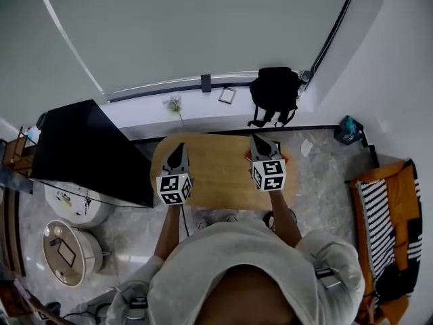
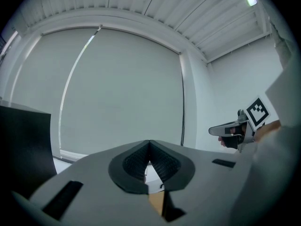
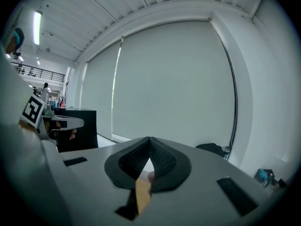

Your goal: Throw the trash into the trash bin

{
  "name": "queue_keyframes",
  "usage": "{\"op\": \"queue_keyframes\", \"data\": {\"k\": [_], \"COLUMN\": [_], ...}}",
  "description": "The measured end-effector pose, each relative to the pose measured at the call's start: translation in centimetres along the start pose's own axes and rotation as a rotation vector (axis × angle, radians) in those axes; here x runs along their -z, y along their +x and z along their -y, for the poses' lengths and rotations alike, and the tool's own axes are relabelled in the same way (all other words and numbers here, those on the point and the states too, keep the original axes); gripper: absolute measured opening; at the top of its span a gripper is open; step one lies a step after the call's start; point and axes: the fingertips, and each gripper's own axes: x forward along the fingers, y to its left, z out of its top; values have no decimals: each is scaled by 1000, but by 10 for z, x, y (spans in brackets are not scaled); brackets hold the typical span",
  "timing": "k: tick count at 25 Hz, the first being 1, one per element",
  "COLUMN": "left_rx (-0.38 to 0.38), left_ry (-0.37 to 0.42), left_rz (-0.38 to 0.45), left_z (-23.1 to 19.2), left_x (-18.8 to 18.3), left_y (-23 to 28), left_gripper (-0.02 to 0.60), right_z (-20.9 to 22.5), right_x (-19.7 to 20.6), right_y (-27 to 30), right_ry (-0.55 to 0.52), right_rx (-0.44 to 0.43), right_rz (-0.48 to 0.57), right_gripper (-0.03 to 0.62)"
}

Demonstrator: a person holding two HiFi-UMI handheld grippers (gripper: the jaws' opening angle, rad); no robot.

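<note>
drawn blind (image 1: 203,32) across the far wall, pale marble floor (image 1: 318,181) all round, and a person standing over a small wooden worktop (image 1: 216,178) that looks bare from where i stand. the left gripper (image 1: 180,145) and the right gripper (image 1: 254,138) are both held up over it, pointing roughly level toward the window. both pairs of jaws are closed, pads meeting at the tips; the left holds nothing, and in the slit of the right there is only a small pale spot, too small to name. the likeliest piece of trash is a white scrap (image 1: 306,147) lying on the floor just past the worktop's far right corner. a teal thing (image 1: 348,128) near the wall beyond it may be the bin, though i can't tell for sure. from here i'd worry most about the pickup: the scrap looks thin and flat on hard stone, so jaws coming down closed, or opened too late, would only push it along. a pinch on one edge could let it slip out on the way. reaching low on that side also risks knocking the worktop's rim. something that light could flutter past the bin's mouth if let go from too high. the backpack (image 1: 274,95) on the sill and the sofa (image 1: 389,208) sit well apart from that path.
</note>
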Motion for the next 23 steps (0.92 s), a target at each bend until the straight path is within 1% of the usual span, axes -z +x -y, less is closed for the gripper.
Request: {"op": "queue_keyframes", "data": {"k": [8,23], "left_rx": [19,24], "left_ry": [5,2], "left_rz": [11,5], "left_z": [-1,-11], "left_x": [-7,-4], "left_y": [9,18], "left_gripper": [18,18], "right_z": [-3,-5], "right_x": [0,8], "right_y": [4,16], "right_ry": [5,13], "right_rx": [2,9], "right_rz": [-2,-18], "right_gripper": [29,29]}}
